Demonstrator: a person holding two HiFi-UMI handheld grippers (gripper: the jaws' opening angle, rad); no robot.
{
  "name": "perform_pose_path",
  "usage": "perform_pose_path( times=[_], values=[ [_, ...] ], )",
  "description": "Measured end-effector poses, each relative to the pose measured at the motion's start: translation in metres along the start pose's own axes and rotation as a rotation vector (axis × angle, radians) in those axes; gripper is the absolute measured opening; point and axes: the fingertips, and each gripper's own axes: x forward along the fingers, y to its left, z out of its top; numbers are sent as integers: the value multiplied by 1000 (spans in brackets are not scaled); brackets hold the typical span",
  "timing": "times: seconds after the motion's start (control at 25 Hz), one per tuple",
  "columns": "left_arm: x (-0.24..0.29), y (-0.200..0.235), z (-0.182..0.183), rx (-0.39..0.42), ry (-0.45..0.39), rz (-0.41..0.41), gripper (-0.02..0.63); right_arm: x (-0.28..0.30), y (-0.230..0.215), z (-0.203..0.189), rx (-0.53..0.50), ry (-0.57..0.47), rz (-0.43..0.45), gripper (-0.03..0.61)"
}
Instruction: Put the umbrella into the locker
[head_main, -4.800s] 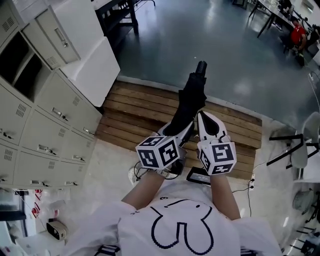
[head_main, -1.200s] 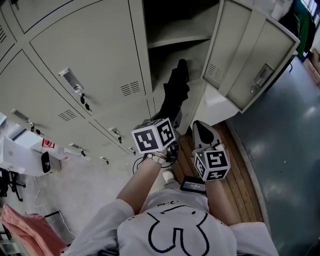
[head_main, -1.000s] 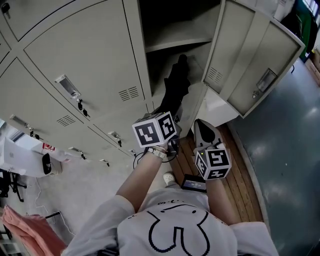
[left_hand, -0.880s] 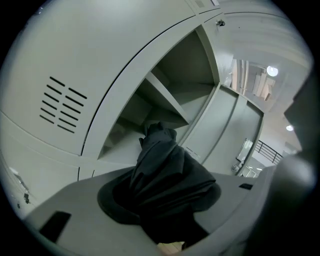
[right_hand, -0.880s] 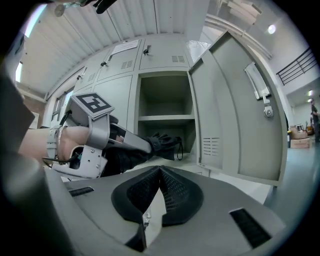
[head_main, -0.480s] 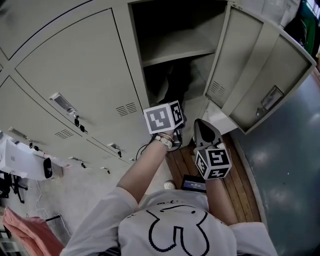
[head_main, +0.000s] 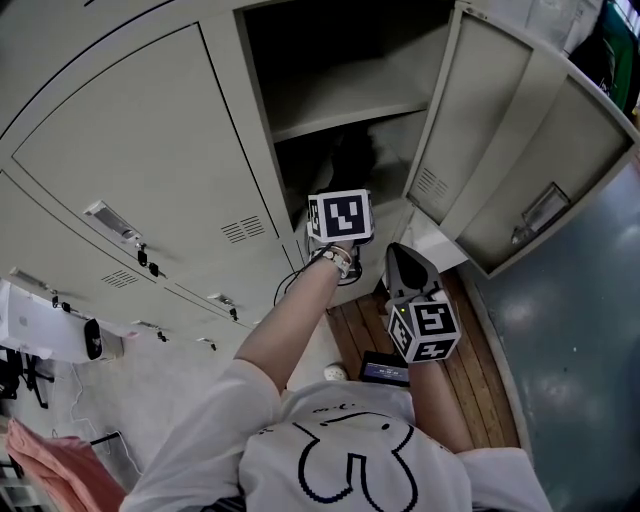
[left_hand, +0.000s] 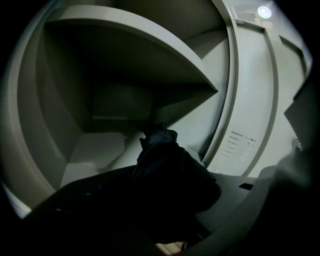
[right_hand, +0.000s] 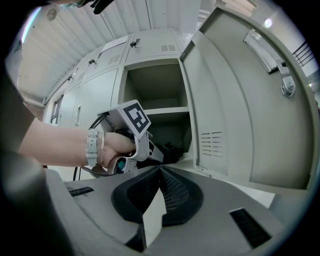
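The black folded umbrella (head_main: 352, 158) reaches into the open locker (head_main: 262, 150), in the compartment under its shelf (head_main: 340, 100). My left gripper (right_hand: 161, 152) is shut on the umbrella at the compartment's mouth. In the left gripper view the umbrella (left_hand: 167, 165) fills the space between the jaws and its tip points at the dim back wall. My right gripper (head_main: 405, 268) hangs back, right of the left arm and outside the locker. Its jaws are shut with nothing between them, and its black pads (right_hand: 172, 192) meet at the tips.
The locker door (head_main: 500, 130) swings open to the right, close to the right gripper. Closed lockers (head_main: 130, 170) line the left. A dark flat device (head_main: 385, 368) lies on the wooden platform (head_main: 475, 370) by the person's feet. A white box (head_main: 40, 325) sits at far left.
The left gripper has pushed forward and carried the umbrella deeper into the lower compartment; its marker cube has rolled. The right gripper has moved only a little.
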Motion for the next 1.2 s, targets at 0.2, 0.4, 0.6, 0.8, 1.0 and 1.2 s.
perform_pose_path(
  times=[0.2, 0.4, 0.6, 0.8, 1.0, 1.2],
  values=[
    [14, 3, 8, 119, 26, 53, 233, 4, -9, -4, 21, 5, -13, 11],
    [34, 8, 17, 217, 78, 91, 239, 10, -13, -9, 41, 15, -12, 11],
    [52, 14, 24, 271, 98, 115, 242, 14, -19, -12, 53, 25, -19, 11],
    [69, 20, 31, 294, 100, 143, 249, 14, -25, -15, 60, 34, -22, 11],
    [81, 27, 36, 304, 105, 161, 261, 16, -26, -18, 62, 47, -13, 11],
    [86, 28, 37, 280, 113, 132, 266, 23, -22, -15, 59, 43, 11, 11]
  ],
)
